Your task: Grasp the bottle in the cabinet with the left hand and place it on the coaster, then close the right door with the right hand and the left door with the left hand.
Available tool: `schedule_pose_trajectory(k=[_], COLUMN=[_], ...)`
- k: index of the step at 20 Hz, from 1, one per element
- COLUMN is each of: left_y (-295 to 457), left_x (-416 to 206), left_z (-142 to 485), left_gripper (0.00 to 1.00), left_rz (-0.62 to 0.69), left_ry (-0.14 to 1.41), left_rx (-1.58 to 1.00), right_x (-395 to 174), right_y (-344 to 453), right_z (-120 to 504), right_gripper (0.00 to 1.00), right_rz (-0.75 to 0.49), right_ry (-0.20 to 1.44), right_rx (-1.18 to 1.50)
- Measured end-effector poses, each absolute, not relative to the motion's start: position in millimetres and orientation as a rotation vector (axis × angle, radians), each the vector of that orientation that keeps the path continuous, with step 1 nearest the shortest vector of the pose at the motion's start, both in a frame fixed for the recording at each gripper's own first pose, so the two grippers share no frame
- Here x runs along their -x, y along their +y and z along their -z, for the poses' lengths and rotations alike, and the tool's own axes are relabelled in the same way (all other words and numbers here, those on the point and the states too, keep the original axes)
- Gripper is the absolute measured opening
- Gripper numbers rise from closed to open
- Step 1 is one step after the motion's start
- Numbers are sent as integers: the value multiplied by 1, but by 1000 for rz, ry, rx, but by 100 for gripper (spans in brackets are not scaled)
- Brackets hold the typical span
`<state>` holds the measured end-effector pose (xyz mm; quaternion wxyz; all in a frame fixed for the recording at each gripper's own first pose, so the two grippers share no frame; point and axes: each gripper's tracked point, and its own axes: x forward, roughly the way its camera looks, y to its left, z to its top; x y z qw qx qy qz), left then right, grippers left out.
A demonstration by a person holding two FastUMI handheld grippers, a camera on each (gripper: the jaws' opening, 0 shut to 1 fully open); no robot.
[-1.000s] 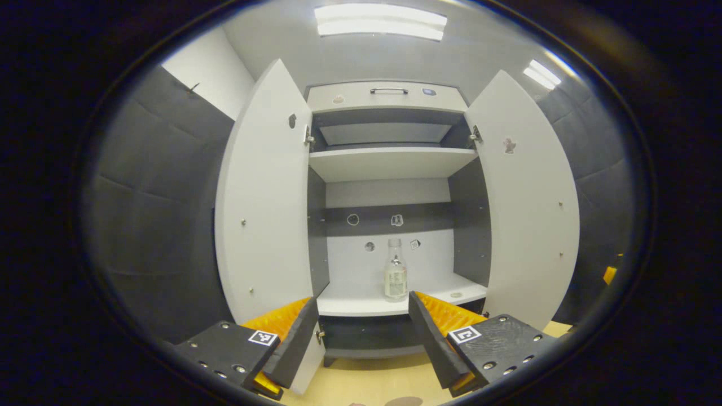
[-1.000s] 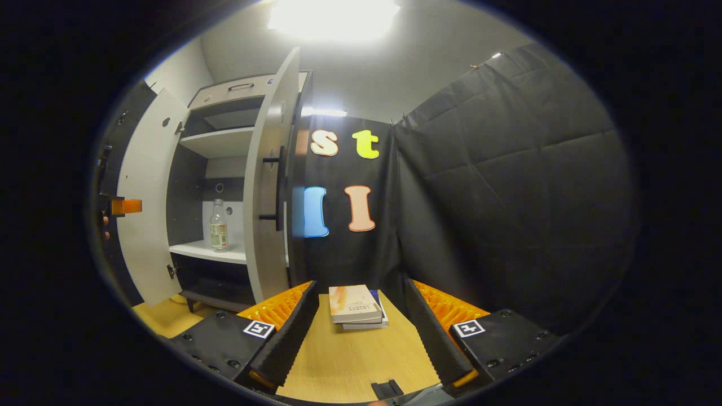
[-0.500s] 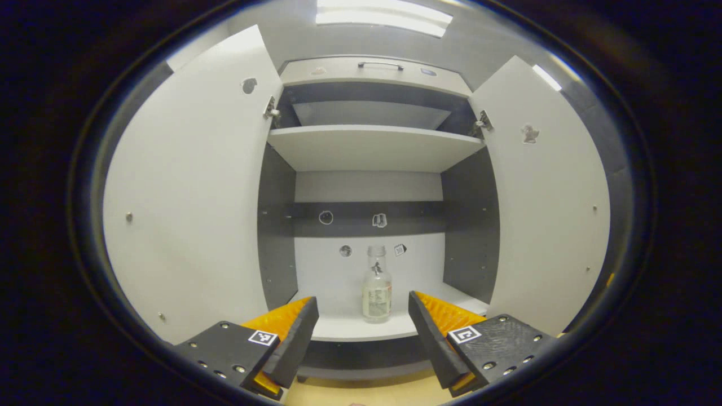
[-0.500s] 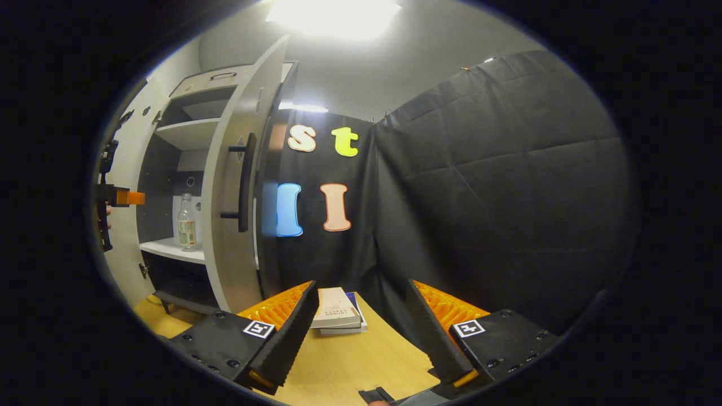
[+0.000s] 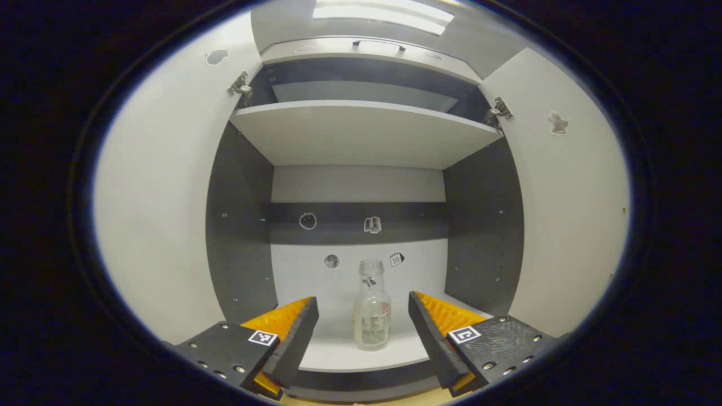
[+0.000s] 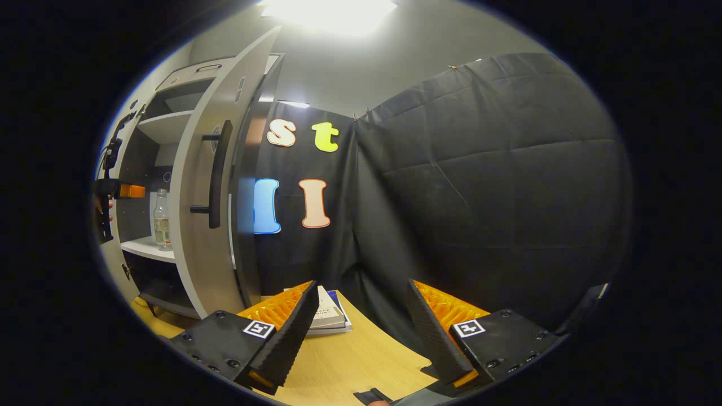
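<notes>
A clear bottle (image 5: 371,307) with a pale label stands upright on the cabinet's lower shelf (image 5: 361,352). My left gripper (image 5: 361,307) is open, and the bottle shows in the gap between its fingers, still farther in than the tips. Both doors stand open: the left door (image 5: 163,214) and the right door (image 5: 564,214). In the right gripper view the bottle (image 6: 162,220) shows past the right door (image 6: 197,214) with its dark handle (image 6: 215,166); the left gripper (image 6: 115,192) hangs before the cabinet. My right gripper (image 6: 358,316) is open over the wooden table (image 6: 350,361).
An upper shelf (image 5: 361,129) spans the cabinet above the bottle, with a drawer (image 5: 366,51) on top. A stack of books (image 6: 330,316) lies on the table near the black cloth wall (image 6: 479,186).
My left gripper has moved forward toward the cabinet, so the bottle looms larger between its fingers. The right gripper view has swung right, pushing the cabinet toward the left edge.
</notes>
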<state>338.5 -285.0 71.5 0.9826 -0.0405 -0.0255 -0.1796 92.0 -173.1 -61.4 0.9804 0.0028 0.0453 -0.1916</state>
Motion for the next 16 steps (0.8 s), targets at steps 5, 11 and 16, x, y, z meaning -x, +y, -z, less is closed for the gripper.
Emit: schedule_pose_trajectory(k=[5,11,16], left_y=[-304,-323,-331], left_x=[-381,-425,-450], left_z=[-66,-57,-49], left_gripper=[96,96,91], left_rz=[391,403,403], left_ry=[-45,-29,-6], left_rx=[68,61,35], right_x=[-90,-88,-87], right_y=[-178,-181,-182], right_z=[69,77,80], right_gripper=[99,99,99], right_rz=[442,500,519], right_ry=[112,132,142], right_rx=[3,5,10])
